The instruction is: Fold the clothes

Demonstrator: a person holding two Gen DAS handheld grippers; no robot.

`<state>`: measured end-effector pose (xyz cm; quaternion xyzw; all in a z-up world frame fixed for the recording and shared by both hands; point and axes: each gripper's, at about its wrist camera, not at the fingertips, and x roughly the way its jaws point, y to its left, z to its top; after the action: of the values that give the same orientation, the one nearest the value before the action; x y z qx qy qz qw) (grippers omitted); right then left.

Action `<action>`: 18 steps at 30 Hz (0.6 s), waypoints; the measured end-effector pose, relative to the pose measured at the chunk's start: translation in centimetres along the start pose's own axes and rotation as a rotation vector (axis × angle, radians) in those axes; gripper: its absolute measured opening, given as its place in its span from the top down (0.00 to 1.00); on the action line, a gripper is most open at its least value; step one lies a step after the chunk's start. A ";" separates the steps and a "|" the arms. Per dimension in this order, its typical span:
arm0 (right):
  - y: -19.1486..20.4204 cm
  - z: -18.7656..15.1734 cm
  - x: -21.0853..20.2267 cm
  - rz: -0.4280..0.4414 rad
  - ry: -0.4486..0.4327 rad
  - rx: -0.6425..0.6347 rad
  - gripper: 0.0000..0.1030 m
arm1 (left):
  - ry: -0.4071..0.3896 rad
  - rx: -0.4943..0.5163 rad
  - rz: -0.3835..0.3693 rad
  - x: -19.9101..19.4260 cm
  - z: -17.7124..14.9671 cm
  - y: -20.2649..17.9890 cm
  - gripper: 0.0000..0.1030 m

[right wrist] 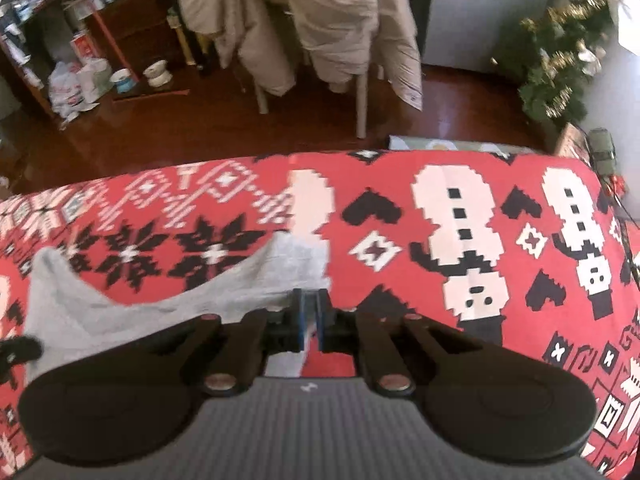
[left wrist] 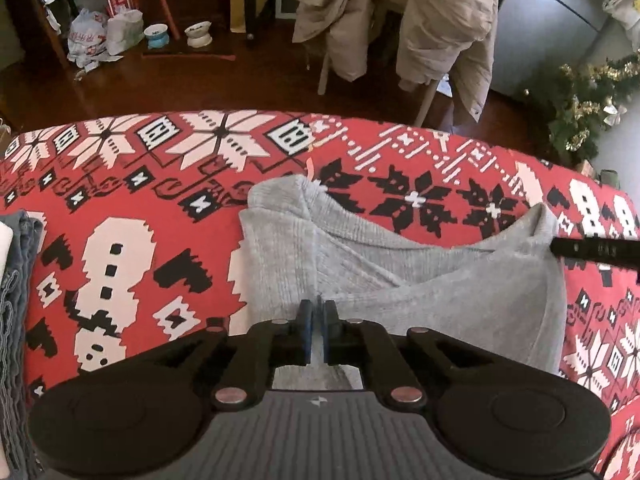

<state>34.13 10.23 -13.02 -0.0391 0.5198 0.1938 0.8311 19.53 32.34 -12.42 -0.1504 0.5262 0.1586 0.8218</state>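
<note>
The left gripper [left wrist: 318, 312] has its jaws pressed together on a fold of the grey garment [left wrist: 400, 280], with a thin ridge of knit pinched between the blue pads. The right gripper [right wrist: 310, 304] is likewise clamped on the garment [right wrist: 120, 312], holding its edge at the right-hand corner; a strip of pale fabric shows between the jaws. The garment lies rumpled on the red cloth [left wrist: 180, 208] patterned with white snowmen and black snowflakes, its near part lifted between the two grippers and its far corners slumped on the cloth. In the left view the tip of the right gripper enters at the right edge as a black bar touching the garment; in the right view the left gripper's tip shows blurred at the left edge, also at the garment. At the far left of the left view a stack of folded clothes [left wrist: 16, 280] sits on the cloth, apart from the garment. Beyond the cloth's far edge is a dark wooden floor [right wrist: 200, 128], a beige coat [left wrist: 440, 20] hanging over a chair, two small bowls [left wrist: 176, 34] by a shelf, and a tinselled green tree [right wrist: 560, 60] at the right.
</note>
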 end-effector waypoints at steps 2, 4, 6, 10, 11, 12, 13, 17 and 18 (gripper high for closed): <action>-0.6 0.4 0.1 0.001 -0.006 0.024 0.94 | -0.007 -0.001 -0.004 -0.4 0.0 -0.1 0.96; -1.2 0.7 0.0 0.004 -0.013 0.046 0.94 | -0.018 -0.002 -0.012 -0.9 0.0 -0.1 0.96; -1.2 0.4 -1.2 0.025 -0.021 0.057 0.94 | -0.030 -0.004 -0.020 -1.4 0.0 -0.2 0.96; -0.1 -1.6 -2.3 0.073 0.022 0.068 0.94 | -0.051 0.015 -0.070 -2.6 0.1 -1.1 0.96; 0.4 -2.0 -2.0 0.072 0.037 0.057 0.94 | -0.057 0.032 -0.076 -2.7 0.1 -1.6 0.96; 0.9 -2.5 -1.8 0.071 0.051 0.045 0.94 | -0.063 0.049 -0.083 -2.9 0.2 -2.0 0.96; 1.3 -2.9 -1.6 0.069 0.058 0.036 0.94 | -0.067 0.064 -0.091 -3.0 0.2 -2.4 0.96; 1.8 -3.6 -1.4 0.065 0.025 0.046 0.94 | -0.051 0.089 -0.235 -2.5 1.1 -4.1 0.96; 1.6 -3.5 -1.8 0.073 0.030 0.062 0.94 | -0.046 0.093 -0.287 -2.2 1.4 -4.5 0.96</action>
<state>29.85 10.27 -12.84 0.0028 0.5390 0.2072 0.8164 21.67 28.57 -9.47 -0.1822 0.4871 0.0182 0.8540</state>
